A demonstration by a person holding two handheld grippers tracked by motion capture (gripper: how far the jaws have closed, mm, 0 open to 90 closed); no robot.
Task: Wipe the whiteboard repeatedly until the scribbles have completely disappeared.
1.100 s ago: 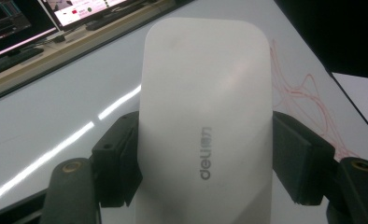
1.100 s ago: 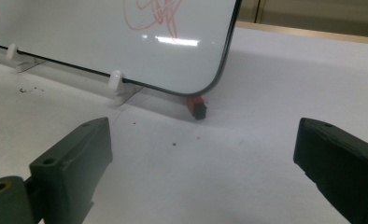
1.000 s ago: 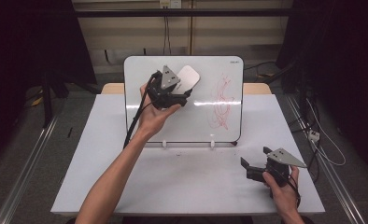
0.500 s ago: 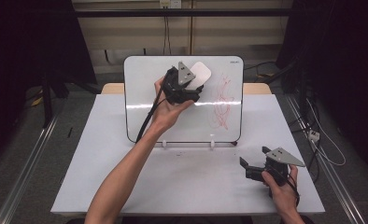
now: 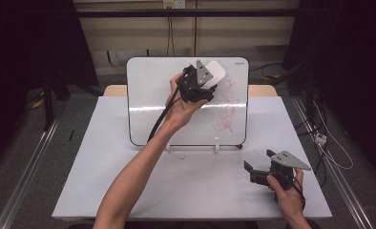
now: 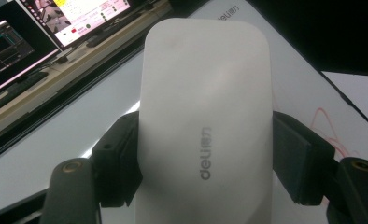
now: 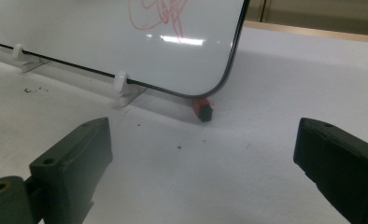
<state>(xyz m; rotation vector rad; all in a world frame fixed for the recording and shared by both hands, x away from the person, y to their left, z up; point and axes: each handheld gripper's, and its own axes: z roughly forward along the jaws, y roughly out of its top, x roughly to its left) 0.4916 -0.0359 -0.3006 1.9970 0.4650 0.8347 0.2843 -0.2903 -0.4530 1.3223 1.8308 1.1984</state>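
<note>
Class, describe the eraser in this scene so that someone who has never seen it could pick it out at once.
Find the white rounded-corner whiteboard propped upright on the white table. Against its upper middle, the left gripper clamps a smooth white oblong plastic eraser between its black jaws. Grey "deli" lettering on its back sets it apart, with the red scribble lying just to its right.

A white table (image 5: 129, 191) carries a whiteboard (image 5: 152, 124), which stands propped on small white clip feet (image 7: 121, 86) near the far edge. A small red-and-black object (image 7: 202, 108) lies on the tabletop at the board's lower corner, amid dark specks.
</note>
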